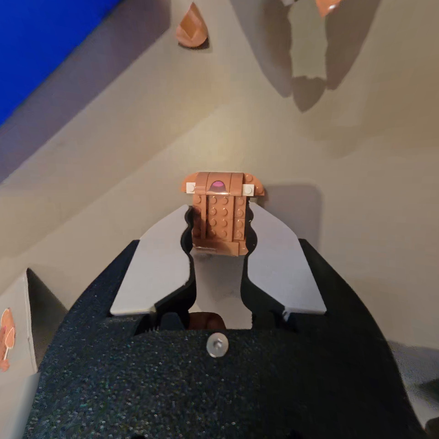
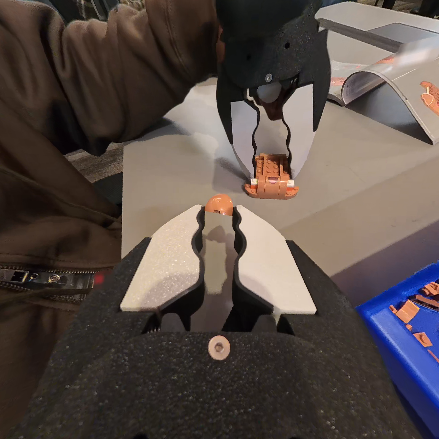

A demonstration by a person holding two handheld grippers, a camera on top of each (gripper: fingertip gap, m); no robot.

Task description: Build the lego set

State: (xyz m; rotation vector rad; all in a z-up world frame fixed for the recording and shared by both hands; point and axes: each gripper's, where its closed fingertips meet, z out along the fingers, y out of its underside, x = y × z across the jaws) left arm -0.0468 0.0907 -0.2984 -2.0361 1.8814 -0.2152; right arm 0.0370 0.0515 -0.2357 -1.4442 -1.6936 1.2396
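My right gripper [image 2: 219,209] clenches a small rounded tan dome brick [image 2: 219,202]; the tan studded lego assembly [image 2: 271,181] sits on the grey table [image 2: 166,166] at one o'clock, long axis pointing away (left gripper [image 2: 272,166] grasping it).

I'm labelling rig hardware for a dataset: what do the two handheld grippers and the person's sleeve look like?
Both the left gripper and right gripper have grainy black bodies, a silver screw at centre, and pale grey fingers with wavy black inner edges. The sleeve is brown, part of a zipped jacket.
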